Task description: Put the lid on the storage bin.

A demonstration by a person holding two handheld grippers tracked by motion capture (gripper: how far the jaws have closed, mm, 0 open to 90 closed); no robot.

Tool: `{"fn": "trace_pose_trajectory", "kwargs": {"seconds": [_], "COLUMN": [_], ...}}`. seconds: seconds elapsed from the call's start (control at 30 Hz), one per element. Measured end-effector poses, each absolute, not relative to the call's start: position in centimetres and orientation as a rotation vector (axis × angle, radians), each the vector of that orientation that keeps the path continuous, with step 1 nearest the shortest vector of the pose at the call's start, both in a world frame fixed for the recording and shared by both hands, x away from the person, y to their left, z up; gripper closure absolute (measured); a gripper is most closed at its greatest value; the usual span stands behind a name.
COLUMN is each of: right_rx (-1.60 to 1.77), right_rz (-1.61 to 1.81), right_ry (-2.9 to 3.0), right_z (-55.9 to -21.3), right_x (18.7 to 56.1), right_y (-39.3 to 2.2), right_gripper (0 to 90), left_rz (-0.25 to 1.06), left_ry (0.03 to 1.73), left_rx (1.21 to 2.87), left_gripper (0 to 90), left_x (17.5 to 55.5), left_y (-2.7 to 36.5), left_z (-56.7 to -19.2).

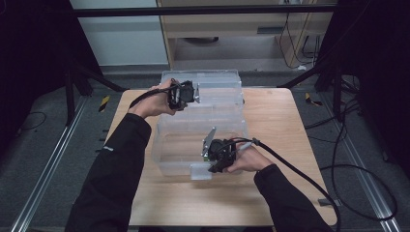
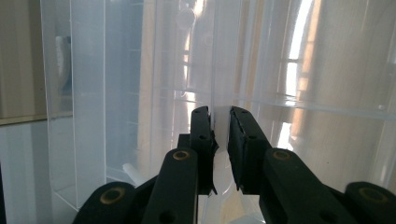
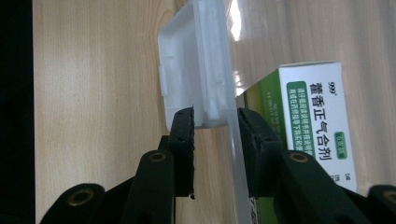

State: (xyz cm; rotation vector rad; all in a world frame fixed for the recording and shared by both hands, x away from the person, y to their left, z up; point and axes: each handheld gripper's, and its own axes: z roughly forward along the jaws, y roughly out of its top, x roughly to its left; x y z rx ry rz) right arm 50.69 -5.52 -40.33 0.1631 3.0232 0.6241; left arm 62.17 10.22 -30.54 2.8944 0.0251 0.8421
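Note:
A clear plastic storage box (image 1: 227,133) stands in the middle of the wooden table (image 1: 275,125). At its near wall my right gripper (image 1: 209,166) is shut on the white latch (image 1: 200,172). In the right gripper view the gripper (image 3: 215,121) has one pad on the latch (image 3: 187,56) and the other behind the clear wall. A green and white medicine carton (image 3: 313,107) lies inside the box. At the far left top of the box my left gripper (image 1: 196,92) is closed around a thin clear plastic edge (image 2: 214,70). The left gripper view shows that gripper (image 2: 220,116) with the edge between its pads.
Bare table top lies to the left (image 1: 130,104) and right of the box and in front of it. Cables (image 1: 309,179) trail off the right side to the floor. A black frame bar (image 1: 203,10) crosses overhead at the back, with dark stands on both sides.

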Motion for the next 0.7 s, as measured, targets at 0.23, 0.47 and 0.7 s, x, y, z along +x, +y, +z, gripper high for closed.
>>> {"fn": "trace_pose_trajectory", "kwargs": {"seconds": [0.23, 0.47, 0.7], "right_rx": [0.185, 0.192, 0.208], "right_rz": [0.624, 0.624, 0.634], "right_ry": [3.017, 3.017, 3.012], "right_z": [-40.4, -40.4, -40.4], "right_x": [50.6, 50.6, 50.5], "right_y": [-5.5, -5.5, -5.5], "right_gripper": [68.2, 68.1, 68.1], "left_rz": [0.826, 0.858, 0.868], "left_ry": [0.017, -0.038, -0.045], "left_rx": [2.880, 2.887, 2.879], "left_gripper": [81.0, 81.7, 82.0], "left_x": [61.5, 60.5, 59.3], "left_y": [10.2, 10.2, 10.3], "left_z": [-30.3, -29.9, -29.8]}}
